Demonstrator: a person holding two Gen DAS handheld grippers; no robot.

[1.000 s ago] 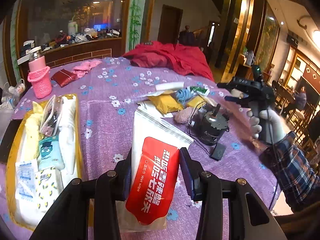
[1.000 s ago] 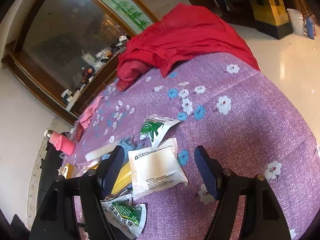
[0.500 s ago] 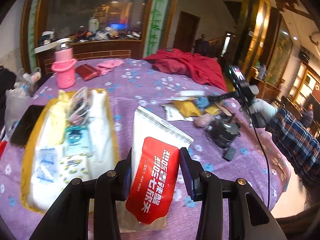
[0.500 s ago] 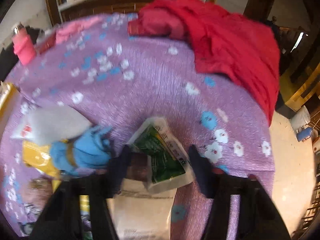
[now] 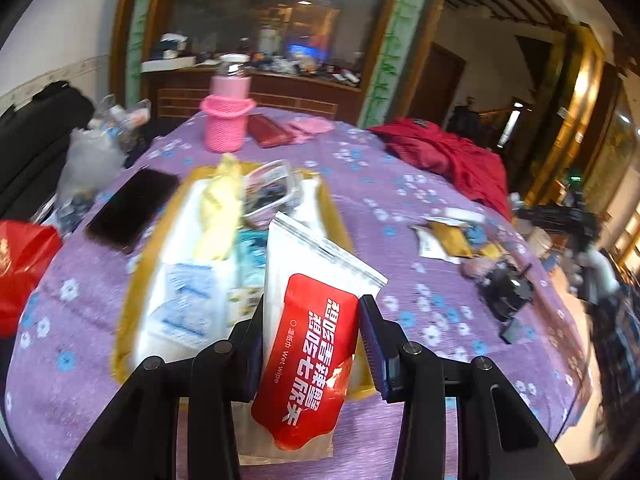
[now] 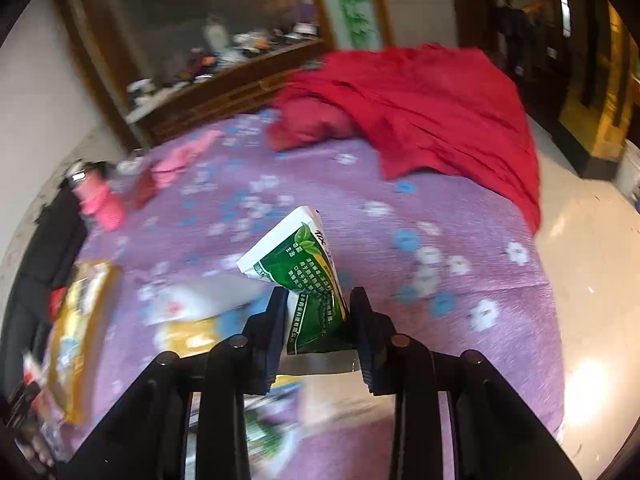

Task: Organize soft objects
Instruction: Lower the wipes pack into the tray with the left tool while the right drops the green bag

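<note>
The surface point(image 5: 360, 184), under a purple flowered cloth, fills both wrist views. Ahead and left of the left tongs point(image 5: 312, 332) lies the yellow-rimmed tray point(image 5: 132, 300), already holding white tissue packs, a pale yellow pouch, a clear lidded box point(image 5: 270, 192) and small printed sachets (some blurred beyond naming). The left tongs stand partly closed on a red-and-white wet-wipe pack point(image 5: 312, 344), held upright above the tray's near edge. The right tongs point(image 6: 318, 320) are closing on a green-and-white sachet point(image 6: 304, 264), both pads against its lower part and its top free. Loose packets lie left of and below them. The step in hand appears to be carrying both soft packs to the tray. Done well, each pack is lowered flat into a free gap before release, with light pressure, since the pouches will likely buckle.
</note>
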